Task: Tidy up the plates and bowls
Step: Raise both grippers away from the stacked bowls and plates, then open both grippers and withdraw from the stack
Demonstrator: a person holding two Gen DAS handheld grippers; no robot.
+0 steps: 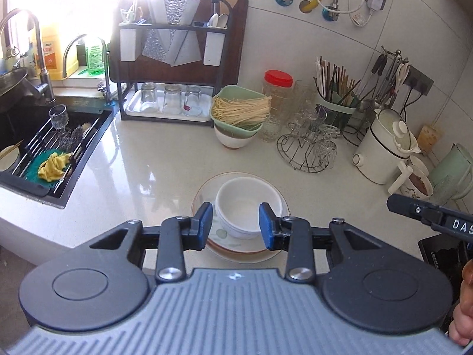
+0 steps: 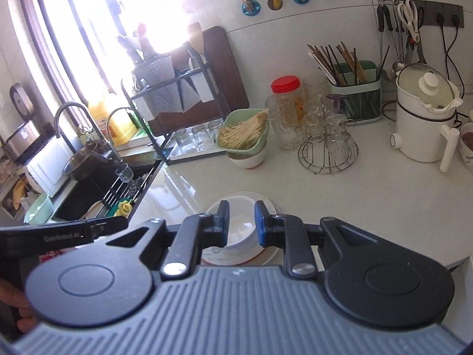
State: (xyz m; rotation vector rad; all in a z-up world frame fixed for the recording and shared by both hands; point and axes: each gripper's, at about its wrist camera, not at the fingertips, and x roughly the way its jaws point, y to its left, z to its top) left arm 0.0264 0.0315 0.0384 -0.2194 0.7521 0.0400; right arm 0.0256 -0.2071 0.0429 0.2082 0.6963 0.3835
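Bowls (image 1: pixel 246 207), white and nested one inside another, sit on a stack of plates (image 1: pixel 204 195) near the front edge of the desk (image 1: pixel 153 159). We count at least two bowls by their stacked rims; the exact number we cannot tell. The plates are pale with a brownish rim line and a faint green leaf print near the front, and the top one is wider than the bowls all round.

We judge these to be glazed ceramic: stiff, fairly heavy as a stack, smooth enough to slip, and liable to chip if knocked together. A bowl is best taken by its rim, one finger inside and one outside the wall. A plate lies flat, so only its raised edge offers a hold, and a steady, level lift would matter.

Our left hand-held gripper (image 1: pixel 235 224) hangs above the pile with its blue pads apart, empty, the gap roughly as wide as the bowls. Our right hand-held gripper (image 2: pixel 241 223) is also over the pile, empty, its pads set narrower but apart.

Further back stands another bowl (image 1: pixel 235 139) under a green dish (image 1: pixel 236 109) holding dry noodles (image 1: pixel 241 108), beside a red-lidded jar (image 1: pixel 278 88) and a wire rack (image 1: pixel 307 148) of glasses.
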